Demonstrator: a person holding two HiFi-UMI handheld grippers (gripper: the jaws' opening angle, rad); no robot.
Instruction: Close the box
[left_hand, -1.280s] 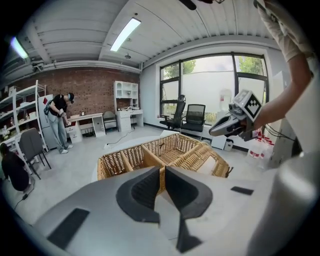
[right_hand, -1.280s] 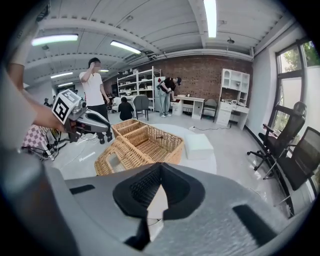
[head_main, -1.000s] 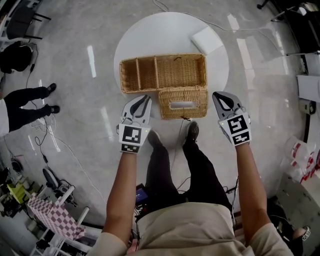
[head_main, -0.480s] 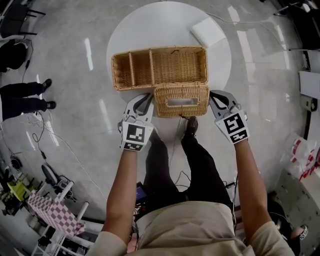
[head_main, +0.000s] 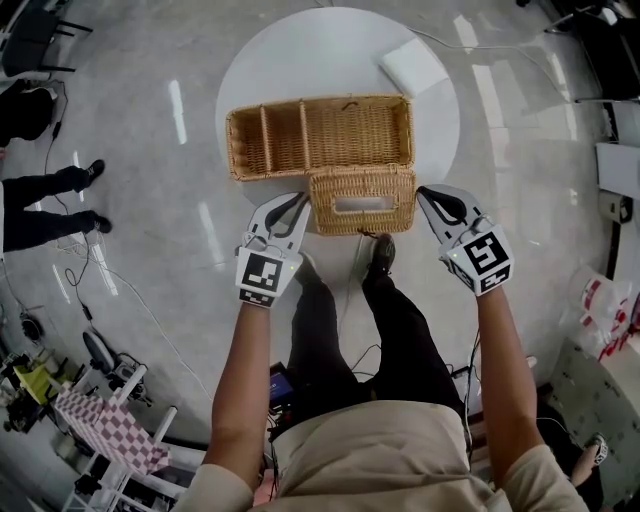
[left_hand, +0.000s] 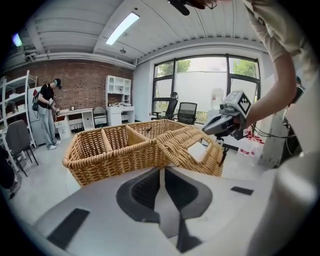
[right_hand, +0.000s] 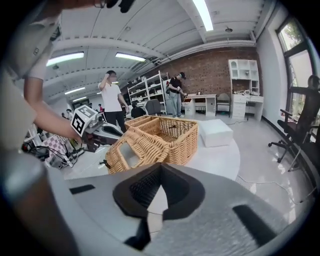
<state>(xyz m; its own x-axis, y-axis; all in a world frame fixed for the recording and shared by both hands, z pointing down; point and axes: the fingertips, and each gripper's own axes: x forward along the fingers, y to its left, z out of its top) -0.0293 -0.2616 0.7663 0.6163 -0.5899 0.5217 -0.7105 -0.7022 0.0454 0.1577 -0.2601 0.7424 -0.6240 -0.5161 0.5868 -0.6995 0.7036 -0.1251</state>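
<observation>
Hovering either side of the open lid (head_main: 362, 200), the two grippers are lining up and nothing is closed yet. The wicker box (head_main: 320, 135) is sitting on the round white counter (head_main: 330, 50), at its near edge. Its lid is folded out toward the person, hanging tilted past the counter's rim, with its rectangular cut-out facing up. The big right-hand compartment is lying open, and so are the two small ones at the left.

The left gripper (head_main: 296, 199) is waiting just beside the lid's left edge, jaws pressed together with nothing between them. The right gripper (head_main: 424, 193) is doing the same just off the lid's right corner, jaws together and empty. Neither one looks to be touching the wicker.

So the whole job is looking like it is still ahead: the lid needs swinging up and over onto that right compartment.

A white block (head_main: 415, 65) is resting on the counter beyond the box's far right corner, apart from it and clear of the lid's likely path. The person's own shoes (head_main: 383, 258) are showing below the lid, a bystander (head_main: 40, 195) is standing well off to the left, and cables (head_main: 120, 290) are trailing on the floor
</observation>
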